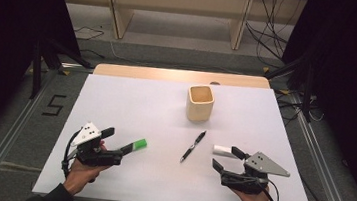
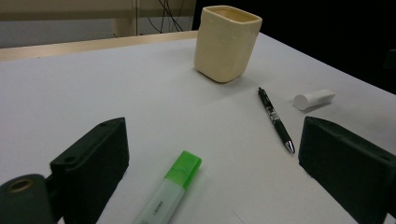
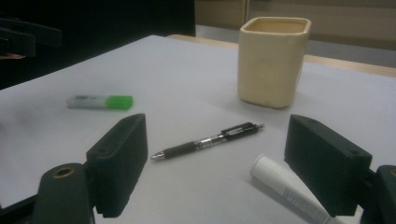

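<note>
My left gripper (image 1: 118, 142) rests open at the table's front left. A green-capped highlighter (image 1: 136, 145) lies flat between its jaws, untouched; in the left gripper view the highlighter (image 2: 170, 191) points its cap away from me. At the front right, my right gripper (image 1: 227, 158) is open too, with a white tube (image 1: 221, 150) lying between its jaws. In the right gripper view the tube (image 3: 285, 189) sits close to the right-hand jaw. A black pen (image 1: 193, 146) lies on the table between the two grippers. A cream square cup (image 1: 200, 103) stands upright beyond the pen.
A white sheet (image 1: 131, 100) covers the table, and a wooden strip (image 1: 179, 75) shows along the far edge. Cables and shelf legs lie on the floor beyond. The table's sides drop off to dark floor rails.
</note>
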Available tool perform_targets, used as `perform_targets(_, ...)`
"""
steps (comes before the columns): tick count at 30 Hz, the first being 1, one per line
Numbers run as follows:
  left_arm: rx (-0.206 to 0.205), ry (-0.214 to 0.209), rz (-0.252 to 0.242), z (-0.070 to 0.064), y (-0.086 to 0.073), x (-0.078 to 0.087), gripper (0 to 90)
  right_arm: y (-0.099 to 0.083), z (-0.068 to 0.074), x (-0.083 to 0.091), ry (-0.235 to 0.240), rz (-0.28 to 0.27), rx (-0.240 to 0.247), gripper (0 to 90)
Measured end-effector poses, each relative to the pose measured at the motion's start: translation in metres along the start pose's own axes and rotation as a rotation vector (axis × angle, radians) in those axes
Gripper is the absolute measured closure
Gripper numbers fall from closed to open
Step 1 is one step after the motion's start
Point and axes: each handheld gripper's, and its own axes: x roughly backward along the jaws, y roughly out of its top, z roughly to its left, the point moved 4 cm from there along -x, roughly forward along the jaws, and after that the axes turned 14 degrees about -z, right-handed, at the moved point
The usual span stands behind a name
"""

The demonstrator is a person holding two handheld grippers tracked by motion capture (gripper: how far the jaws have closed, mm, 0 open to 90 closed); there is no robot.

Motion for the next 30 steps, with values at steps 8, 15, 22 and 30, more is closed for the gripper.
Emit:
perform_targets(8, 0.005, 0.008, -0.004, 0.002, 0.001, 0.001, 8.0, 0.003, -0.001, -0.003, -0.007, -0.003, 0.004, 22.8)
perform_targets(15, 0.004, 0.011, -0.002, 0.002, 0.001, 0.0, 8.0, 0.007, -0.005, -0.007, -0.023, -0.009, 0.006, 23.3)
perform_targets(22, 0.021, 0.02, -0.005, 0.005, 0.002, 0.001, 8.0, 0.009, -0.013, -0.011, -0.042, -0.005, -0.016, 24.7)
perform_targets(30, 0.025, 0.026, -0.012, 0.005, 0.003, 0.001, 8.0, 0.01, -0.023, -0.021, -0.063, 0.015, -0.014, 31.6)
